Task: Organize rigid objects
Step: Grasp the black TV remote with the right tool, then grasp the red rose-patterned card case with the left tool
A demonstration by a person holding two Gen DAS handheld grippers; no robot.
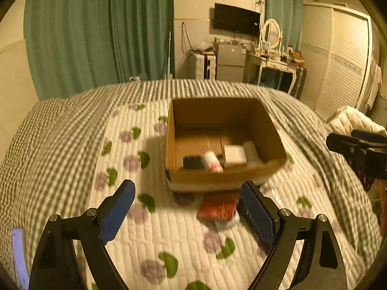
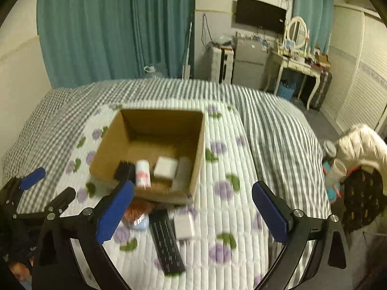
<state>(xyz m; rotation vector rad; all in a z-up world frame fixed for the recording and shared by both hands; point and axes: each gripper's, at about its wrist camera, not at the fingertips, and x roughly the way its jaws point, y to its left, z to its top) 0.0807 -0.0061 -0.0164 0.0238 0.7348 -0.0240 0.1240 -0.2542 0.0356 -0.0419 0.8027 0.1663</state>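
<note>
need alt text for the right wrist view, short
An open right gripper hovers above a floral quilt, where a black remote, a small white box and a reddish item lie before a cardboard box holding several small items. The open left gripper shows at the left edge.

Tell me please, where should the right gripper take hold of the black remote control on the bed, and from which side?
Probably from above, across the middle of the remote control. It lies flat on the quilt, long and narrow, so the open right gripper can close on its two long edges. The white block crowds its far end, so grip nearer the middle.
</note>
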